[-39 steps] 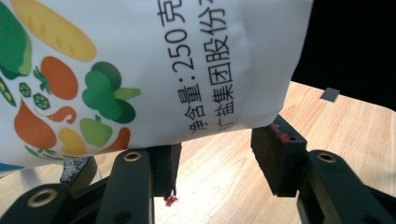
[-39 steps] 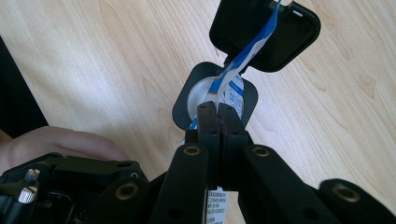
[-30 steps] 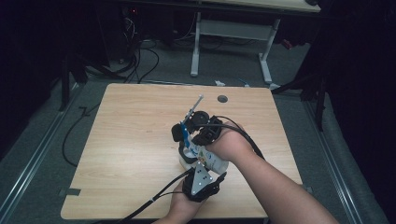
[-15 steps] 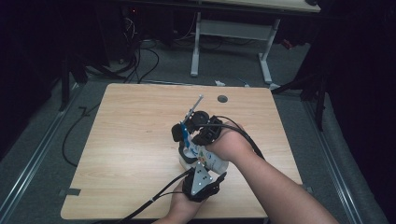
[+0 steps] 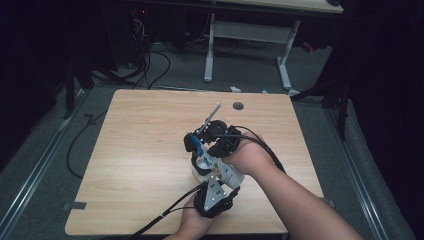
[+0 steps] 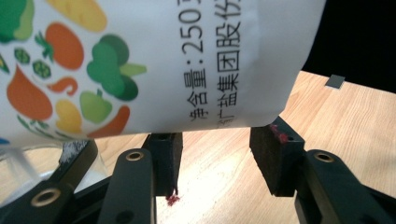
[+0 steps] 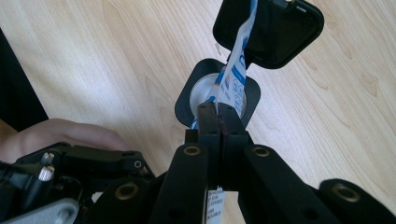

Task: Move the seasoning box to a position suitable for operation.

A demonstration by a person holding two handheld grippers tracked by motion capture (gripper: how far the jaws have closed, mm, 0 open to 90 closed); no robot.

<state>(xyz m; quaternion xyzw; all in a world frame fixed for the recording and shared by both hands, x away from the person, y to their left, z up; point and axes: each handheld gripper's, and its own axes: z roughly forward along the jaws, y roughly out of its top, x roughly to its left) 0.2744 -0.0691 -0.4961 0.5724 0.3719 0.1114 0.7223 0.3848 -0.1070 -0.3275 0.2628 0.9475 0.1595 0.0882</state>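
**Bag tipped mouth-down over the open jar**

Hung slanted above the near middle of the table (image 5: 140, 150): a white bag (image 5: 212, 167) printed with vegetables. Ran lengthwise from the person's side up and away to the left, with the far end lowered to the jar (image 5: 192, 145). Seen edge-on in the right gripper view as a thin blue-and-white strip (image 7: 238, 70) leading from the jaws down into the jar's round opening (image 7: 187, 100). Stood open behind it, flipped back, the black lid (image 7: 280, 32).

Right tongs (image 7: 217, 109) clamped flat on that thin edge of the bag, pads pressed together with only the film between. Pointed steeply down at the jar. Right hand (image 5: 245, 155) reached in from the lower right, forearm laid diagonally across the table corner, wrist bent over toward the jar.

Left tongs (image 6: 222, 149) stood partly open under the bag's near end (image 6: 163, 60), pads apart, the bag's lower edge lying across their tips rather than pinched between them. Aimed away from the person, left hand (image 5: 192, 225) low at the table's near edge.
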